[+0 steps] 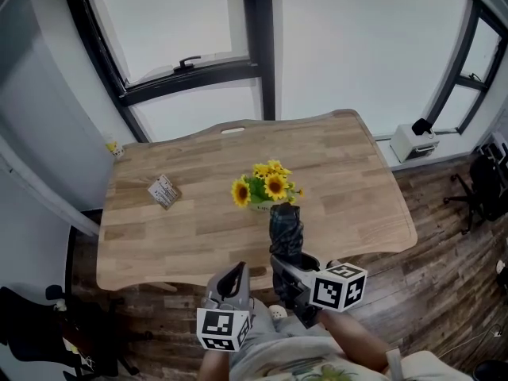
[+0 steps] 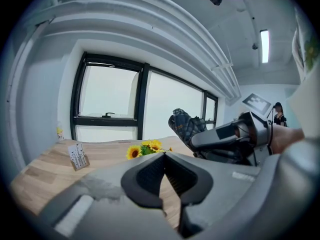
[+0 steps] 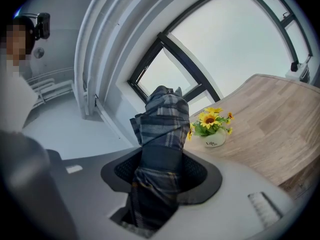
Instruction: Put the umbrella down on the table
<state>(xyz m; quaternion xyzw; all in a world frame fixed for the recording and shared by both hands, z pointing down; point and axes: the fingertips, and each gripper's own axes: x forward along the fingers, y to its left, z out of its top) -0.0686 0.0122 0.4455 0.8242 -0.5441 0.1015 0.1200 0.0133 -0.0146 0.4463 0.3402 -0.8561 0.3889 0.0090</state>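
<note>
**Umbrella in the air at the near edge of the table, not yet set down**

Head view: the right gripper (image 1: 287,262) holds the dark plaid folded umbrella (image 1: 286,230) roughly upright above the near edge of the pale wooden table (image 1: 341,161). The small white pot of yellow sunflowers (image 1: 266,189) sits just beyond it, and the left gripper (image 1: 236,273) hangs just to the left. Left gripper view: its fingers (image 2: 145,180) are pressed together at the tips with nothing between them. Right gripper view: the fingers (image 3: 202,176) clamp around the umbrella's lower body, and its bunched top points toward the window. To do this step well, I would carry the umbrella farther in over bare wood to one side of the pot. Then tip it flat and release only once its full length rests on the table, well clear of the flowers and the edge.
</note>
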